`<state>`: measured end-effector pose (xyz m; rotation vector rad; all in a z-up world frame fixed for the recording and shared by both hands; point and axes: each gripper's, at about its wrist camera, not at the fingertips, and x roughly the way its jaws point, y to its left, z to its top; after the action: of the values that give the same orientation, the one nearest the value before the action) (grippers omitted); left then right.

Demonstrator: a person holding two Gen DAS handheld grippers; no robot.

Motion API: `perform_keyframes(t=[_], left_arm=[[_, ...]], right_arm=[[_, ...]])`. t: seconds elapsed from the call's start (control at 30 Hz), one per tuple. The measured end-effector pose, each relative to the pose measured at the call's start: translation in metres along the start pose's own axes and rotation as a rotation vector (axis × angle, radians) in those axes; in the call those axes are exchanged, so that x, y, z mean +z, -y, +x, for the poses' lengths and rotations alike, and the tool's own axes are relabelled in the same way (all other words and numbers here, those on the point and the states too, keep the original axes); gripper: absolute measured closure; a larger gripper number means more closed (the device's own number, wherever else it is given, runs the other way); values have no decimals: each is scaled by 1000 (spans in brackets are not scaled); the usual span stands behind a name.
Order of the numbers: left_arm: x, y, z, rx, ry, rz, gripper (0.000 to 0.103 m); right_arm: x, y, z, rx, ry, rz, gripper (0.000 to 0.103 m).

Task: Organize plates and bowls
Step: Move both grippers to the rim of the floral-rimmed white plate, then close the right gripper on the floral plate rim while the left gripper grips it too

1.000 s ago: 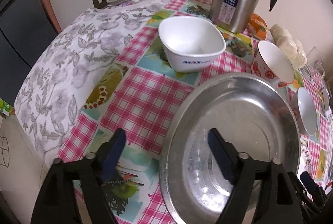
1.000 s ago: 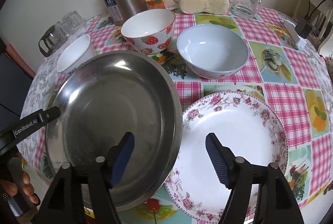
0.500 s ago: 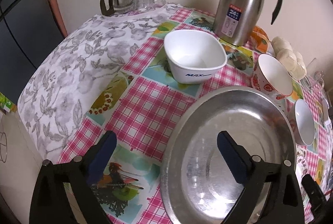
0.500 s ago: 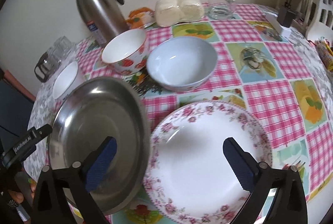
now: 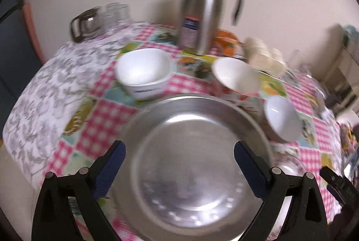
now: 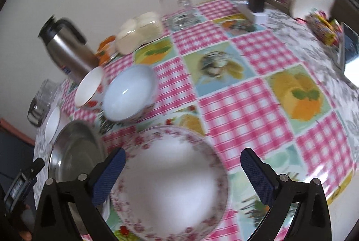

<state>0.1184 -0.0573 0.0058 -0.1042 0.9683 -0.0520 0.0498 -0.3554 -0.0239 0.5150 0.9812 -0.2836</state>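
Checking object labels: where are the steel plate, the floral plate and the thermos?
steel plate (image 5: 193, 164): left wrist view, its flat centre.
floral plate (image 6: 170, 180): right wrist view, its white centre.
thermos (image 5: 202, 12): left wrist view, its steel body.

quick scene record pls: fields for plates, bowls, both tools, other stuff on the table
plates: steel plate, flowered plate, side by side
bowls: square white bowl, strawberry bowl, pale blue bowl
left tool: open, above the steel plate
right tool: open, above the flowered plate
other: steel jug, glass mug, checked tablecloth
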Motion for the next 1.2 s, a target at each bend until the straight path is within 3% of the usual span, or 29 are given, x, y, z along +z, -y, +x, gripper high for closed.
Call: perform_keyframes(t=[0.2, 0.5, 0.6, 0.83, 1.03, 1.2], left_arm=[[-13, 50, -9, -106, 11, 100, 2], [-38, 105, -3, -244, -65, 221, 2], [-46, 118, 0, -243, -105, 251, 2], [-55, 129, 6, -217, -131, 280, 2], [-57, 134, 11, -218, -137, 277, 2], [-57, 136, 14, -219, -153, 260, 2]], right_arm=[[4, 36, -5, -42, 19, 35, 0], [-1, 66, 9, -68, -37, 61, 0], [-4, 69, 15, -70, -55, 60, 4], [-11, 62, 29, -56, -98, 45, 24], [-15, 50, 35, -49, -112, 10, 25], [-18, 43, 41, -31, -129, -19, 41]])
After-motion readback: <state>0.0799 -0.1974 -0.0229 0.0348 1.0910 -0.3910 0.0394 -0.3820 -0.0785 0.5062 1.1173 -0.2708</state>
